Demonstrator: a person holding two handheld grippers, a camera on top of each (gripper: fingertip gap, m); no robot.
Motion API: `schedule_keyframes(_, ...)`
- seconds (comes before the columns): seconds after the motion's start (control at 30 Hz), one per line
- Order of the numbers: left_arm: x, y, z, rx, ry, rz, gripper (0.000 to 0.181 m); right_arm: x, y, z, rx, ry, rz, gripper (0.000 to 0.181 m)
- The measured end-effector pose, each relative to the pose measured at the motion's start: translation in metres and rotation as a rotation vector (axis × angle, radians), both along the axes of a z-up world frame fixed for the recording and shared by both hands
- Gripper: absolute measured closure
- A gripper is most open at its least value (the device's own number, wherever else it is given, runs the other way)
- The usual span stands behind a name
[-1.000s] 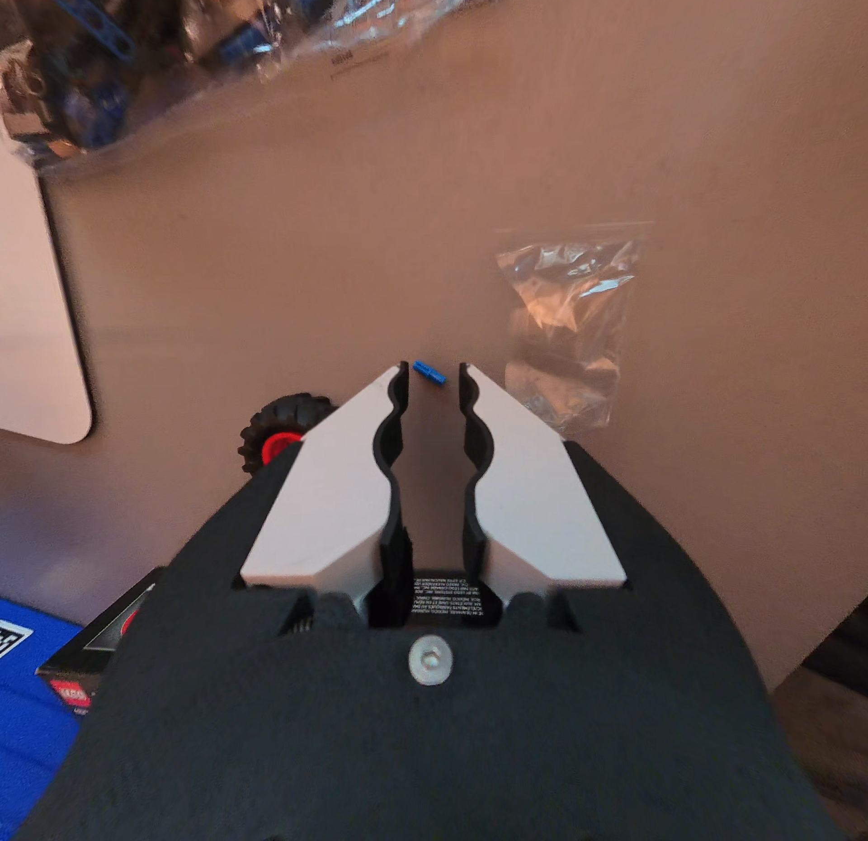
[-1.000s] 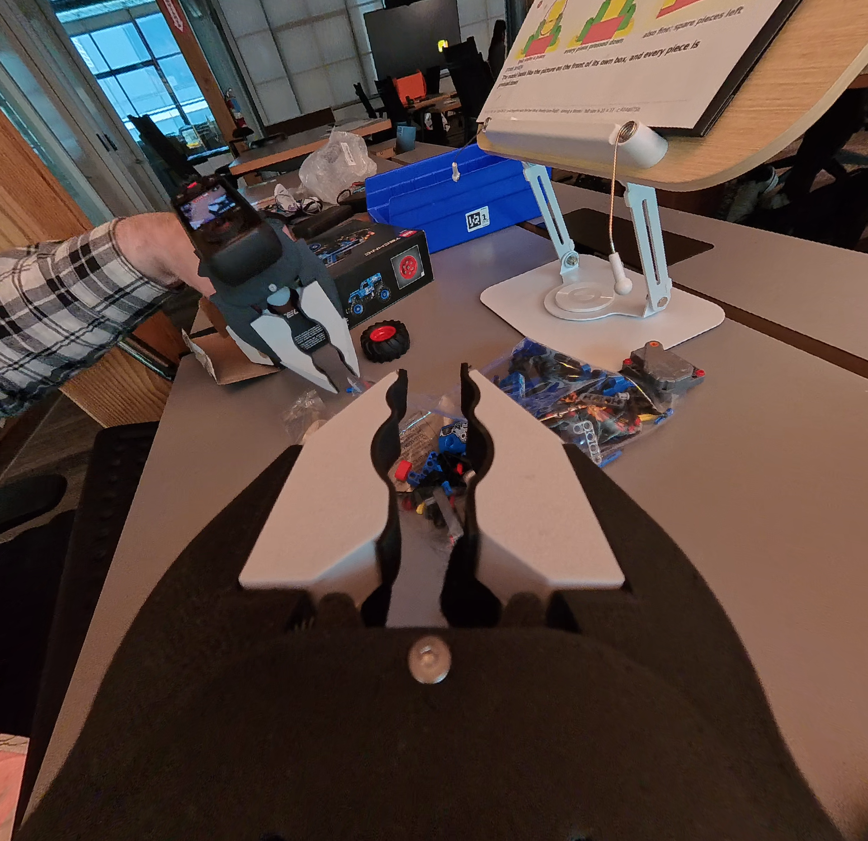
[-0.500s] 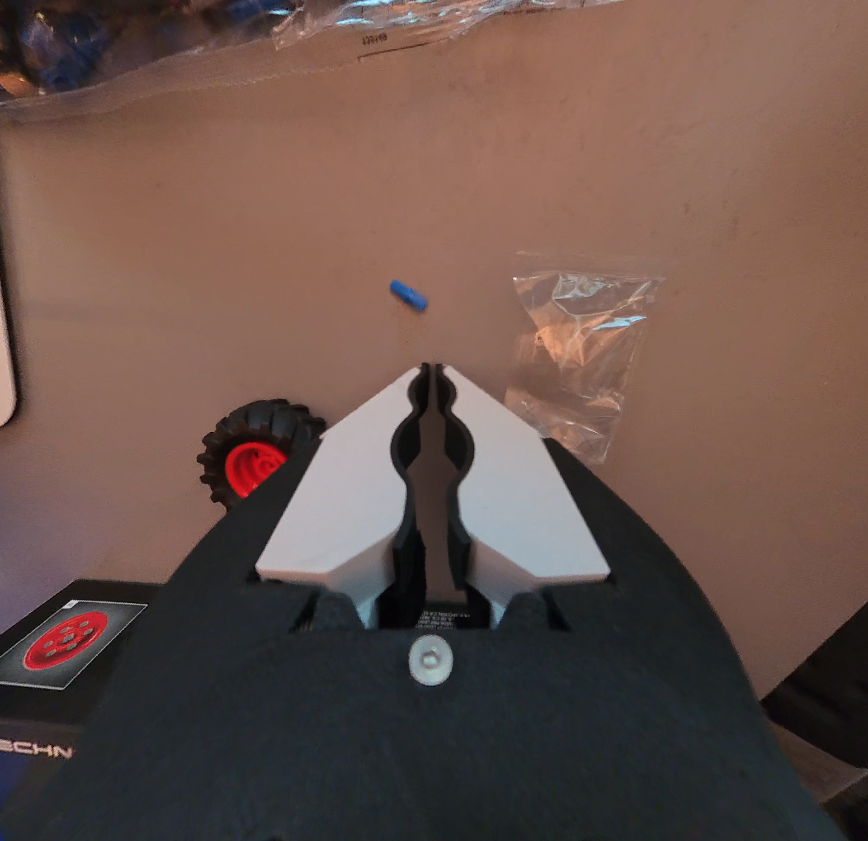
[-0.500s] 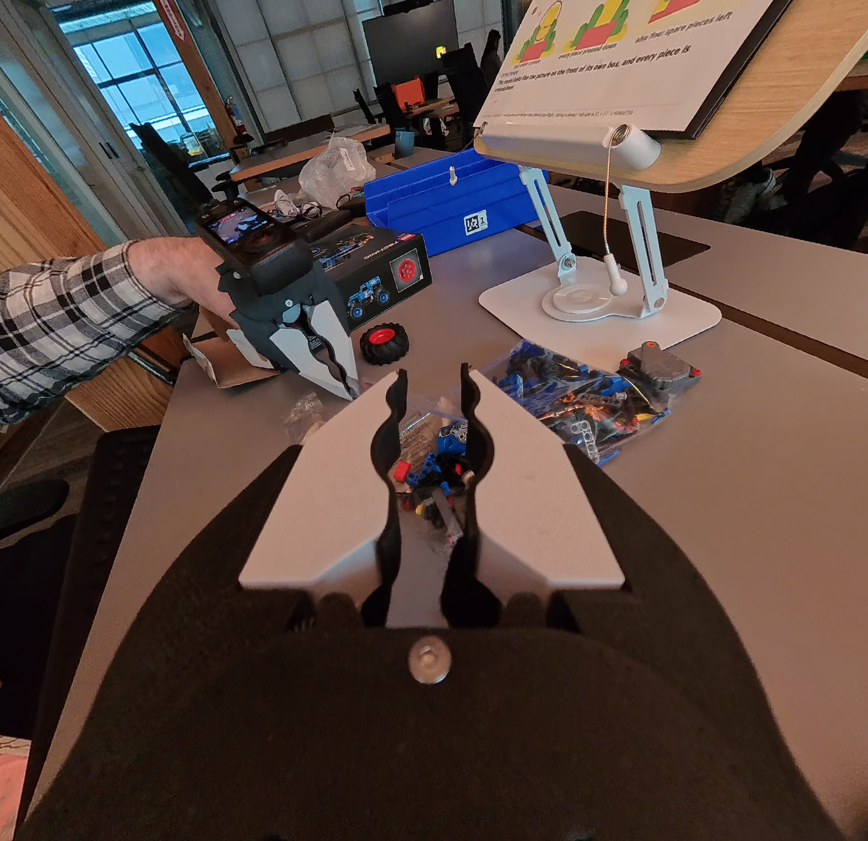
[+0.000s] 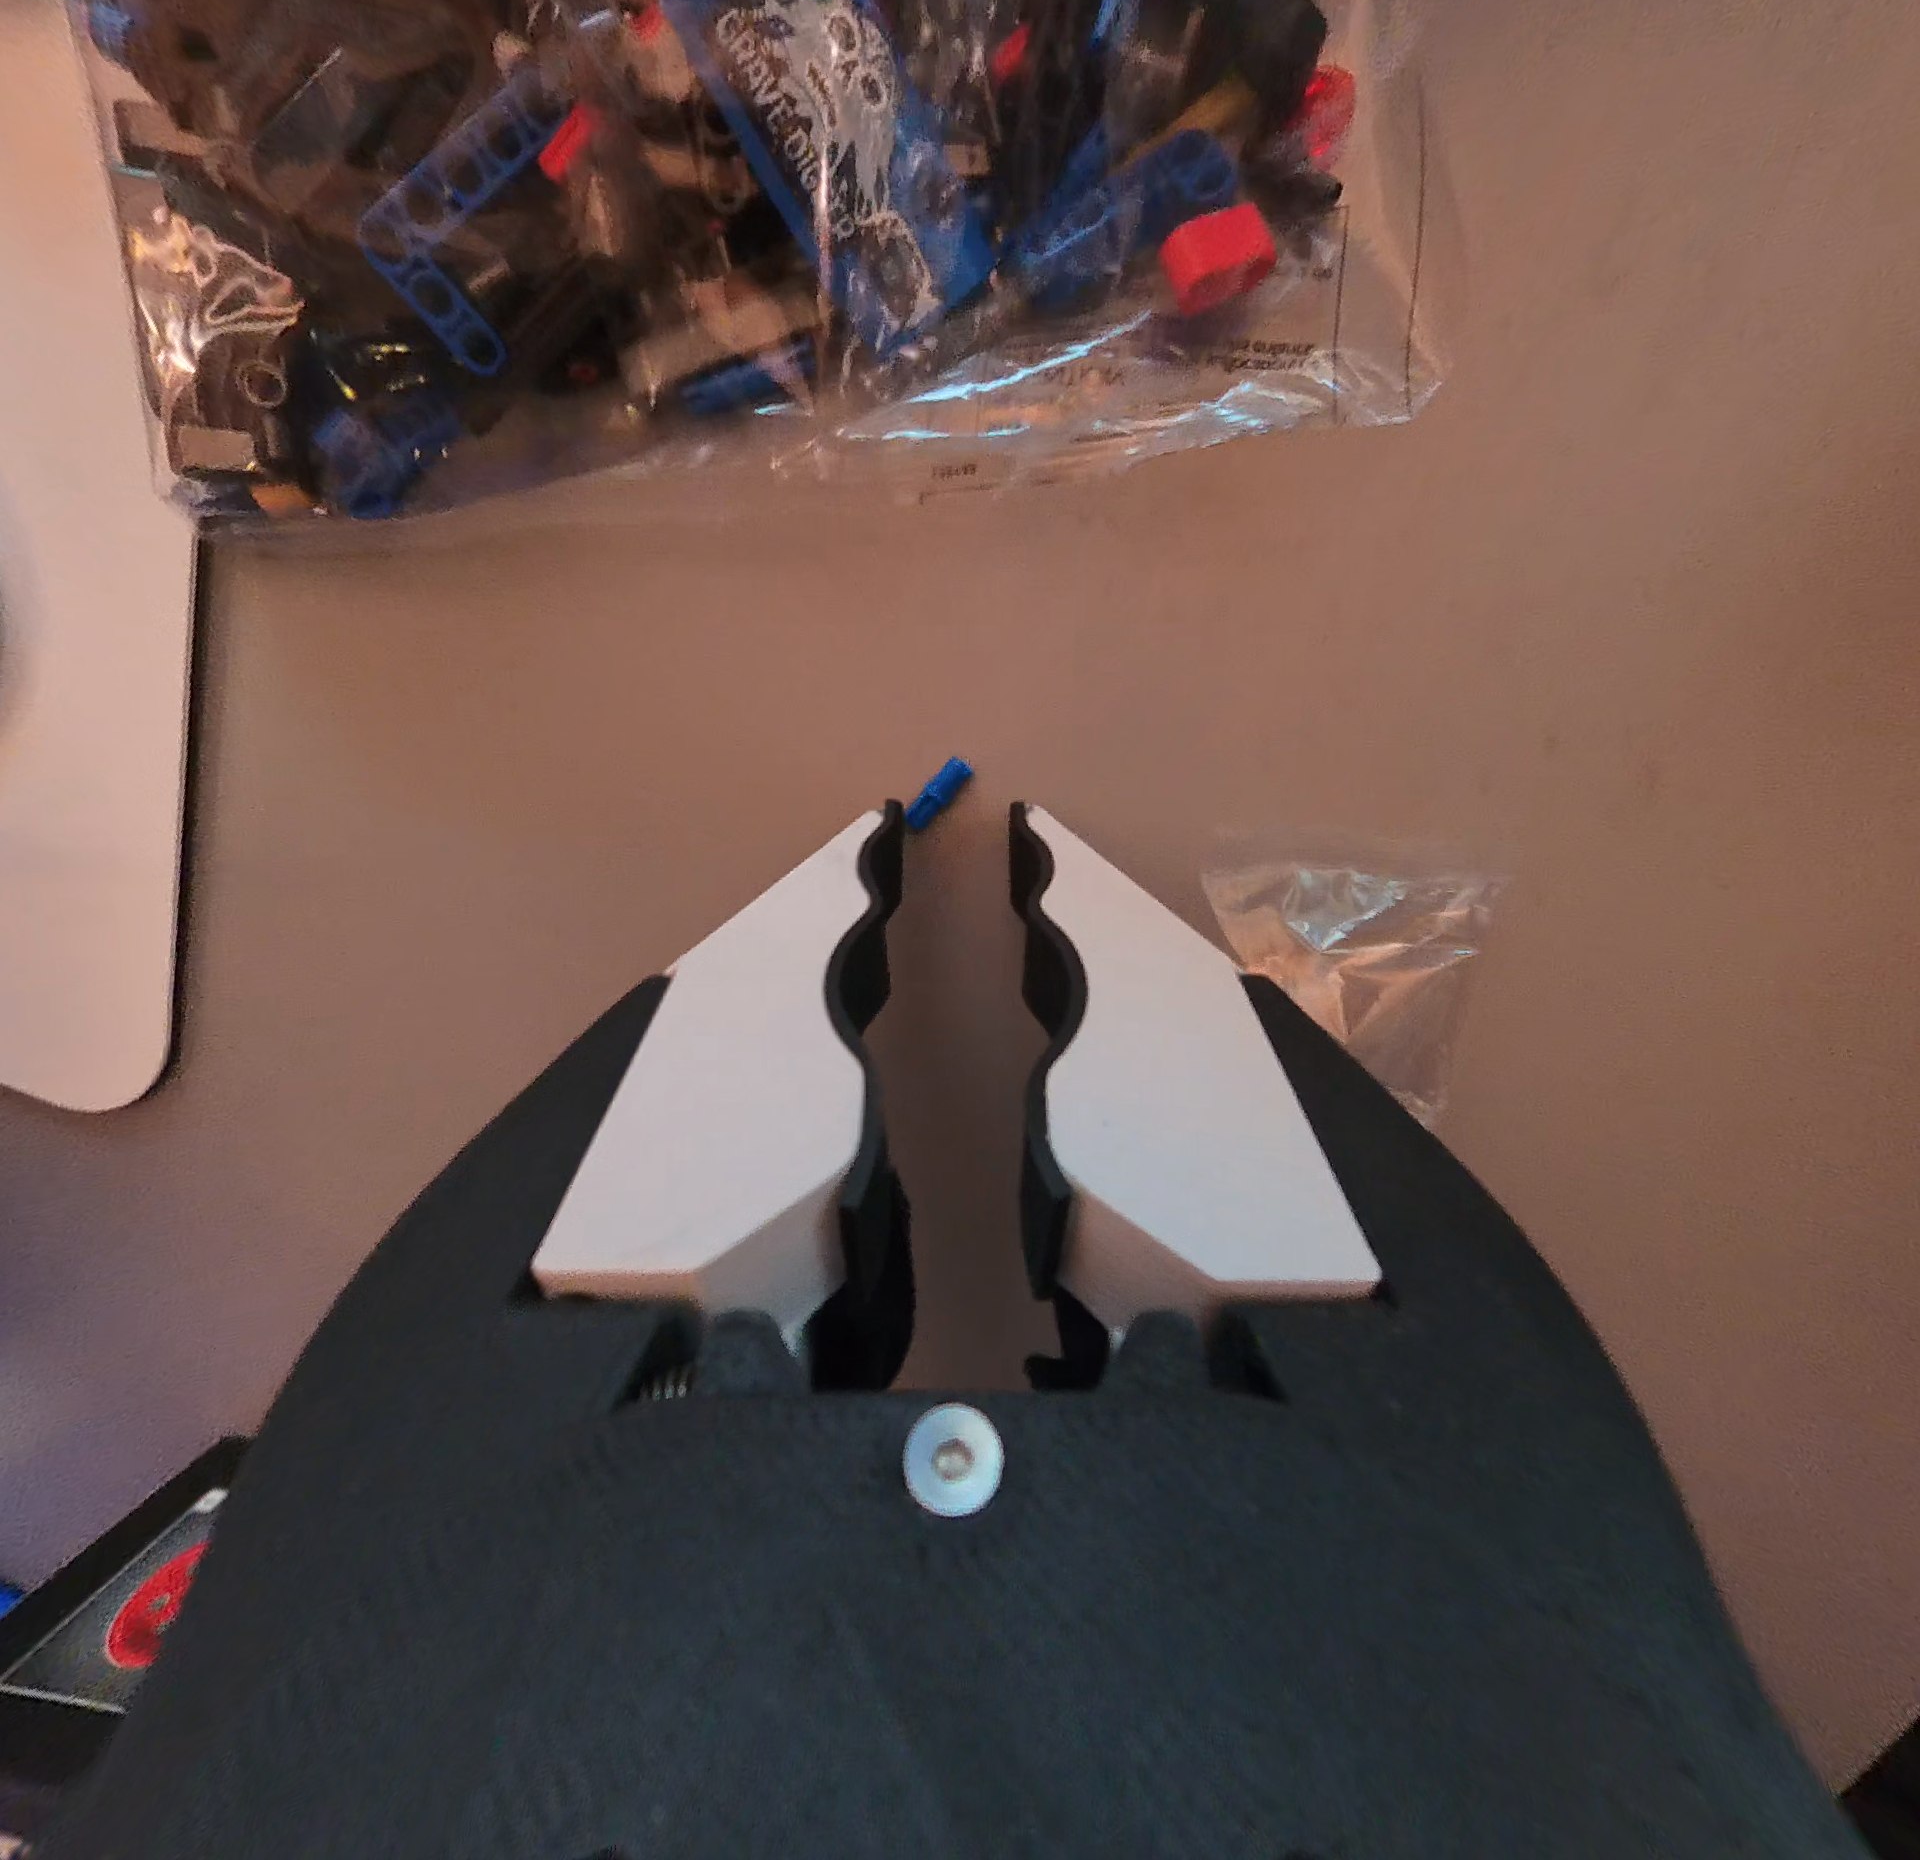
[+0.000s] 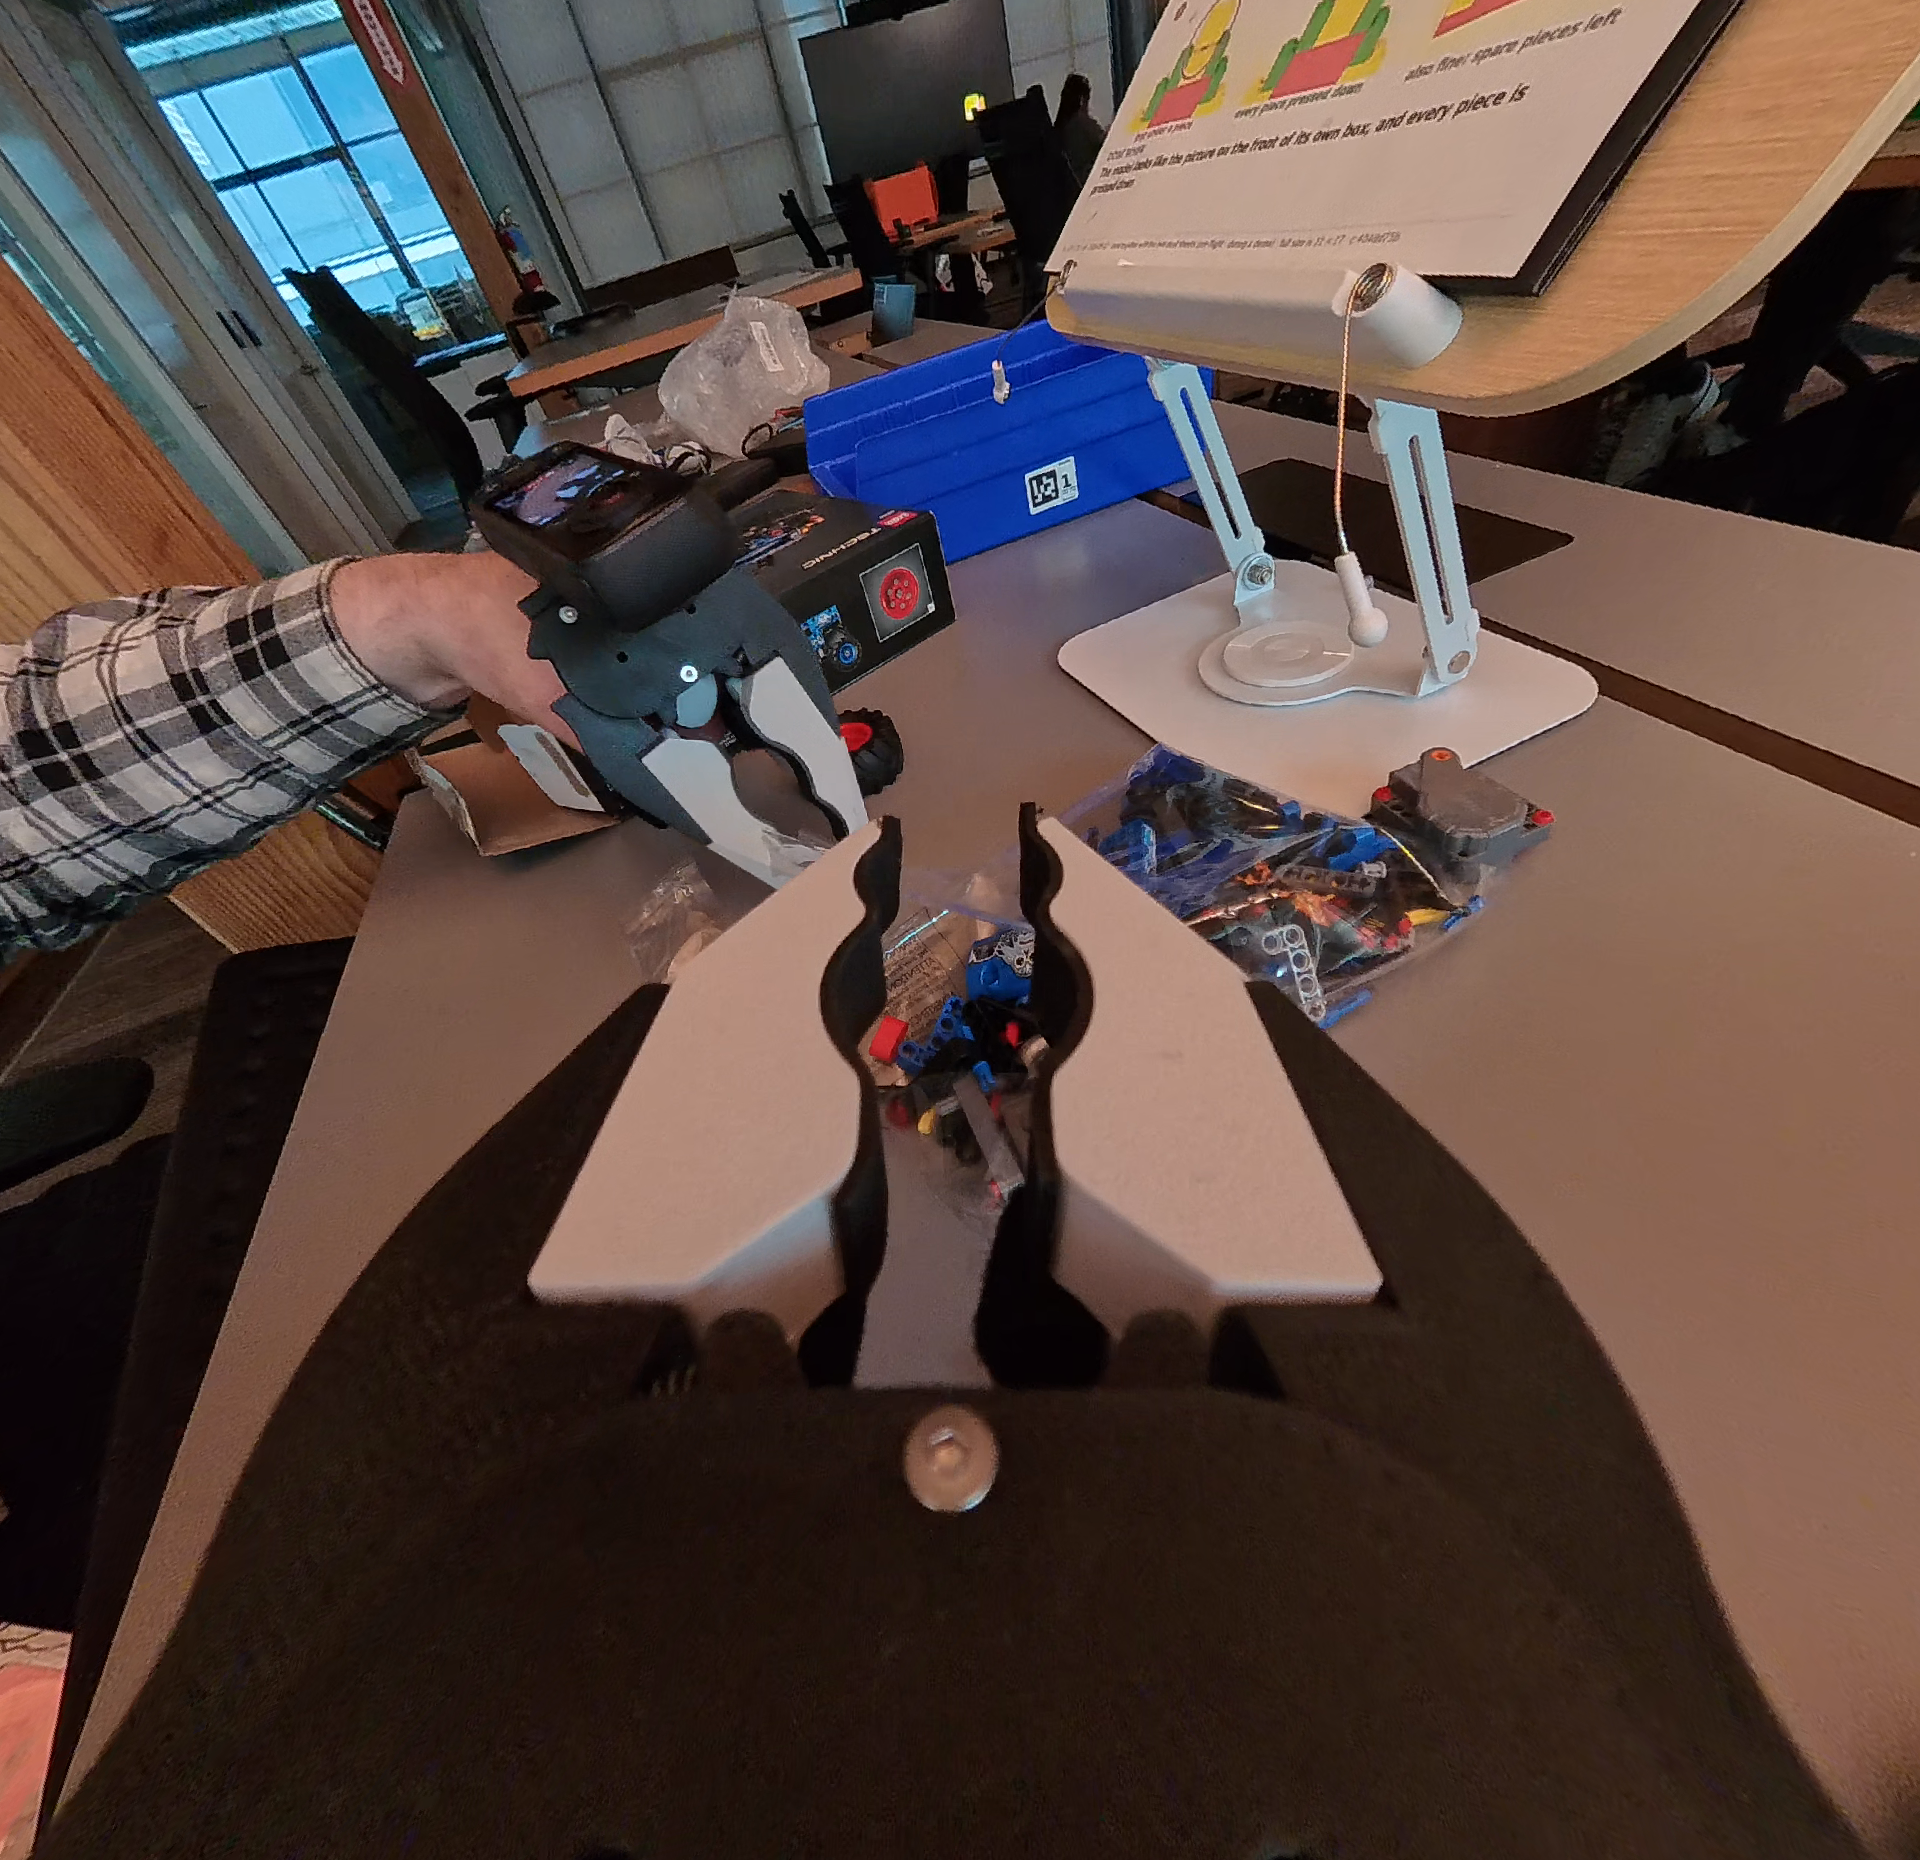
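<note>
My left gripper [image 5: 956, 823] is open and low over the brown table [image 5: 1351, 615]. A small blue pin [image 5: 937, 795] lies on the table just ahead of my left fingertip [image 5: 883, 844], not between the pads. A small crumpled clear bag [image 5: 1351, 958] lies to its right. My right gripper [image 6: 958, 834] is open and holds nothing; it hovers over a clear bag of blue, black and red building parts [image 6: 956, 1031], seen between its fingers. The left gripper also shows in the right wrist view [image 6: 727, 802], held by a hand in a plaid sleeve.
A big bag of parts [image 5: 727, 200] lies beyond the pin. A white stand base [image 6: 1320, 657] carries a tilted board with a printed sheet. A black-and-red tyre [image 6: 868, 740], a black box [image 6: 862, 584], a blue bin [image 6: 987, 449] and a grey block [image 6: 1465, 802] stand around. The tips of one gripper are about 20 cm away from the tips of the other. My right gripper's tips are some 20 cm from the grey block [image 6: 1465, 802].
My left gripper shut on air behind the pin, then opened again and moved forward up to it. The pin has turned on the table. My right gripper has hardly moved.
</note>
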State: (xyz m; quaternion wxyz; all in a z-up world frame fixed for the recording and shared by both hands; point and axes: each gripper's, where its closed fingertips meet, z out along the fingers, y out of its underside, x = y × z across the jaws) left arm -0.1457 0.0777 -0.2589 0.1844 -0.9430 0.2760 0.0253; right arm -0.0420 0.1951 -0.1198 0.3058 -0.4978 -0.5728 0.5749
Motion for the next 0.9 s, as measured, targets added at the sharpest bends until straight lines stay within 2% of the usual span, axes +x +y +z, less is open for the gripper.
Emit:
schedule_keyframes(0.13,-0.001,0.005,0.0,-0.018,0.01,-0.039,0.168,0.0,-0.001,0.0,0.002,-0.002,0.002,0.16)
schedule_keyframes(0.27,0.003,0.01,-0.002,-0.034,-0.022,-0.066,0.18,0.0,0.0,-0.001,0.0,-0.003,-0.001,0.161)
schedule_keyframes(0.43,0.001,0.006,0.0,-0.021,0.009,-0.068,0.181,0.001,0.002,0.0,-0.006,0.003,-0.004,0.16)
schedule_keyframes(0.5,0.021,-0.001,0.017,0.024,-0.032,-0.101,0.18,0.001,0.001,0.0,-0.005,0.003,-0.002,0.16)
schedule_keyframes(0.57,0.055,-0.001,0.044,0.122,-0.075,-0.17,0.18,0.0,0.0,0.0,0.0,0.0,0.0,0.16)
schedule_keyframes(0.63,0.078,0.007,0.056,0.177,-0.055,-0.215,0.18,-0.001,-0.001,0.0,0.003,-0.003,0.004,0.16)
schedule_keyframes(0.7,0.09,0.027,0.053,0.233,-0.008,-0.218,0.18,-0.001,-0.002,-0.002,0.008,-0.01,0.005,0.16)
schedule_keyframes(0.8,0.09,0.056,0.041,0.299,0.082,-0.172,0.179,-0.001,0.0,-0.004,0.008,-0.014,-0.005,0.16)
schedule_keyframes(0.87,0.081,0.064,0.034,0.312,0.159,-0.138,0.162,0.001,0.003,-0.003,0.012,-0.014,-0.014,0.16)
schedule_keyframes(0.9,0.082,0.067,0.039,0.358,0.139,-0.127,0.16,0.002,0.005,-0.002,0.016,-0.009,-0.021,0.16)
